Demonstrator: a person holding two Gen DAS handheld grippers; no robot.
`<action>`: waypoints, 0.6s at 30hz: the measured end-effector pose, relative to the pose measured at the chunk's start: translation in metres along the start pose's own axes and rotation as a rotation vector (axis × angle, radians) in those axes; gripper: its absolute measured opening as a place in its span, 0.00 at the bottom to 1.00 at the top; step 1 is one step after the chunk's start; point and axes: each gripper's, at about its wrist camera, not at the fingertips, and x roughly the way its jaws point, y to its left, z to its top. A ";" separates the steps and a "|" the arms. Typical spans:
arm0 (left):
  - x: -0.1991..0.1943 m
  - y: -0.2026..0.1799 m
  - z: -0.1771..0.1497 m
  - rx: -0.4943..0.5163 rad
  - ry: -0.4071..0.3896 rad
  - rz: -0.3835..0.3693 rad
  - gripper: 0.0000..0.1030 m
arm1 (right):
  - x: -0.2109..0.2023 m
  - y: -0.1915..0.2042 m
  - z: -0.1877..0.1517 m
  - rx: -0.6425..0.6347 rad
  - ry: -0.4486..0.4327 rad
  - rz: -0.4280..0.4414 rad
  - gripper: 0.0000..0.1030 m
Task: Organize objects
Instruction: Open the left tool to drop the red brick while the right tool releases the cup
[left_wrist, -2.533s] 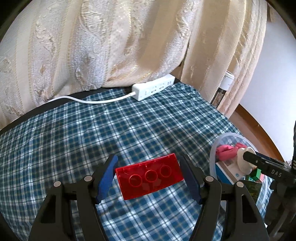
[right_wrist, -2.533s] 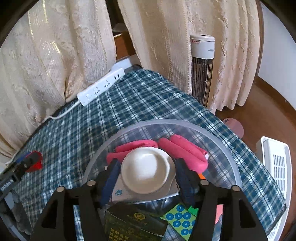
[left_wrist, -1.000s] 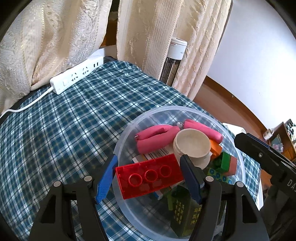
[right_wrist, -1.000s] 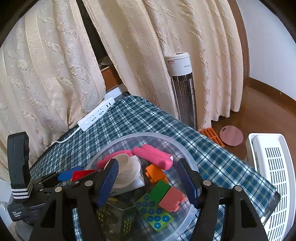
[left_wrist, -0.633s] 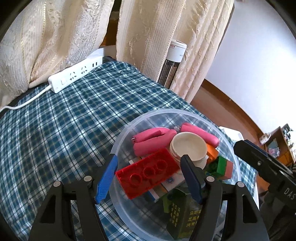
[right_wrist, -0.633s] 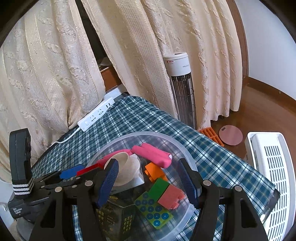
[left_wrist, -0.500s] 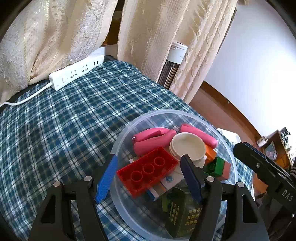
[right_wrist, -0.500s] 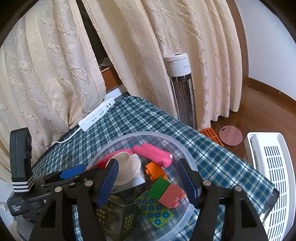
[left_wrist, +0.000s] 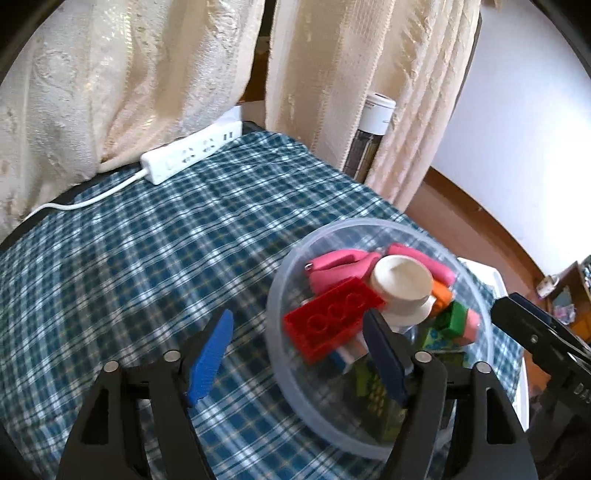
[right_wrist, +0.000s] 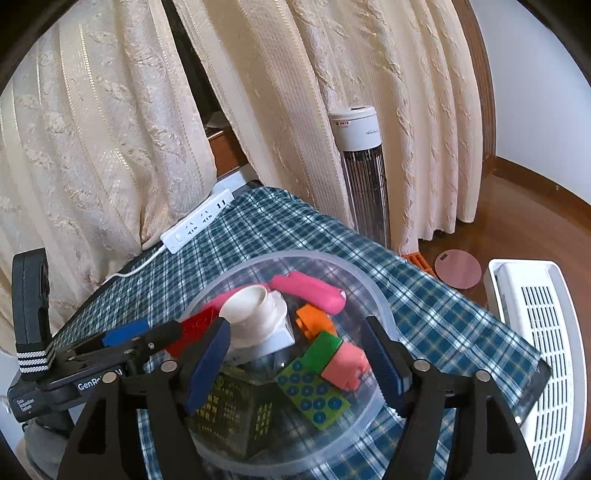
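The left hand-held gripper (left_wrist: 295, 354), jaws opening and empty, has just dropped the red brick (left_wrist: 332, 321) into the clear bowl (left_wrist: 280, 280) (another object sorted), while the right hand-held gripper (right_wrist: 295, 356) widens, holding nothing.

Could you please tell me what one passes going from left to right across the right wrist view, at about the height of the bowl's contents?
Left gripper → red brick → cream lid → orange block → pink disc on the floor → white appliance.

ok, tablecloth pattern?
Blue, dark green and white plaid on the tablecloth, clearest in the left wrist view.
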 end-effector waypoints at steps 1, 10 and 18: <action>-0.002 0.000 -0.002 0.002 -0.004 0.008 0.74 | -0.001 0.000 -0.001 -0.003 0.003 -0.001 0.79; -0.028 -0.008 -0.019 0.028 -0.042 0.039 0.84 | -0.014 0.004 -0.020 -0.027 0.030 -0.014 0.82; -0.037 -0.011 -0.035 0.014 -0.005 -0.020 0.84 | -0.028 0.015 -0.035 -0.074 0.001 -0.068 0.95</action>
